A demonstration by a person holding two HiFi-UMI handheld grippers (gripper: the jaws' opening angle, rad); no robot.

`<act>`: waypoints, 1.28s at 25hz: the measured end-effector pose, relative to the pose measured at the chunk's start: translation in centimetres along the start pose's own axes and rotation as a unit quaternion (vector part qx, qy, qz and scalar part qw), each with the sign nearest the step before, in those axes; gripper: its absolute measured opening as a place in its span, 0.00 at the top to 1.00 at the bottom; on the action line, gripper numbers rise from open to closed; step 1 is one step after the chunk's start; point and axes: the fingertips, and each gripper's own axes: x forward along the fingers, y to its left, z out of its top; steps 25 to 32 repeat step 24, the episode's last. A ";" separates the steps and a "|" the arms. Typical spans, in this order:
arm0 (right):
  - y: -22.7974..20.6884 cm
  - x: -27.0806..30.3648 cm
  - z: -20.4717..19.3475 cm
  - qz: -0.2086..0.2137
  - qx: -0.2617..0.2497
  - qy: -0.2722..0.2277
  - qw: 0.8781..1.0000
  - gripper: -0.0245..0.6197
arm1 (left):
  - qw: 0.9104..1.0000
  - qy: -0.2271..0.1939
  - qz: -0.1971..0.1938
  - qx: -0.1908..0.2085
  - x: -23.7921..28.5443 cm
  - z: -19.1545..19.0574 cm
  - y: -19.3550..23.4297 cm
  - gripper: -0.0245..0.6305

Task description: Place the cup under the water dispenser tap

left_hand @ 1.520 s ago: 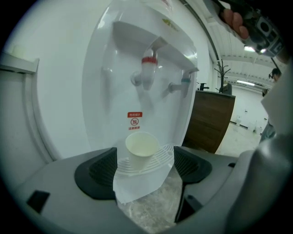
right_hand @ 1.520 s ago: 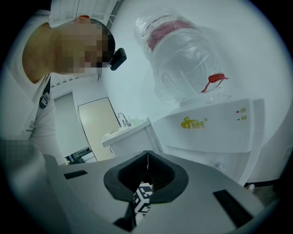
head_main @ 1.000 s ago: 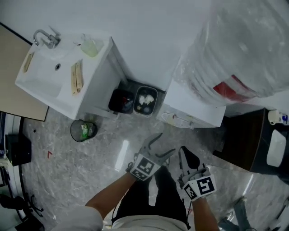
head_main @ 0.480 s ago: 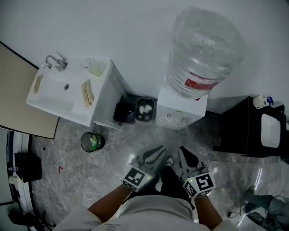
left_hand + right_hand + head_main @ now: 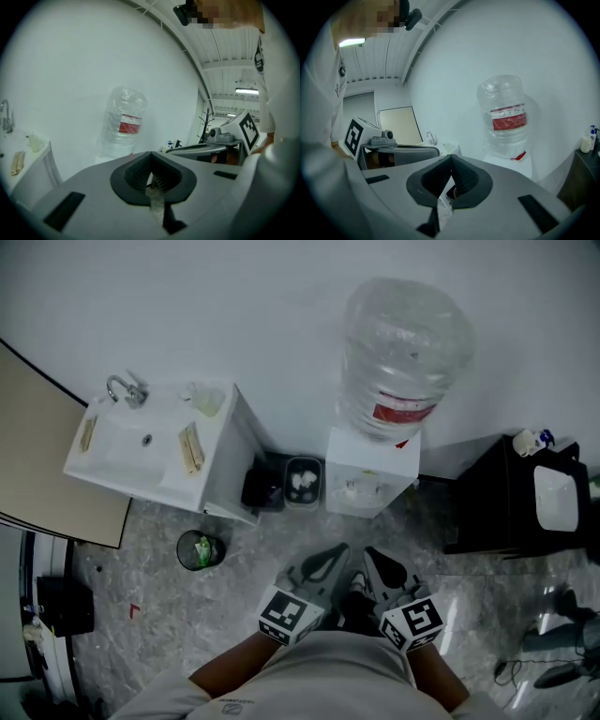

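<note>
Left tongs (image 5: 337, 551) just closed; right (image 5: 368, 553) closed

No word or number can be read. The bottle (image 5: 403, 343) has a red label (image 5: 406, 412) with pale print too small to make out. The left gripper (image 5: 342, 549) and the right gripper (image 5: 367, 553) each bear a cube with a black-and-white square pattern, the left marker (image 5: 286, 615) and the right marker (image 5: 412, 622), with no letters. The floor (image 5: 234, 615) shows a small red angle mark (image 5: 134, 610).

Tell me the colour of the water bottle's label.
Red label; clearest in the right gripper view.
</note>
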 end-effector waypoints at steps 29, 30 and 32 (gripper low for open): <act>2.5 1.1 1.4 0.028 -0.038 -0.009 0.999 0.94 | 1.000 -0.026 0.014 0.008 -1.6 1.0 0.5 0.96; 2.5 1.1 1.4 0.028 -0.038 -0.009 0.999 0.94 | 1.000 -0.026 0.014 0.008 -1.6 1.0 0.5 0.96; 2.5 1.1 1.4 0.028 -0.038 -0.009 0.999 0.94 | 1.000 -0.026 0.014 0.008 -1.6 1.0 0.5 0.96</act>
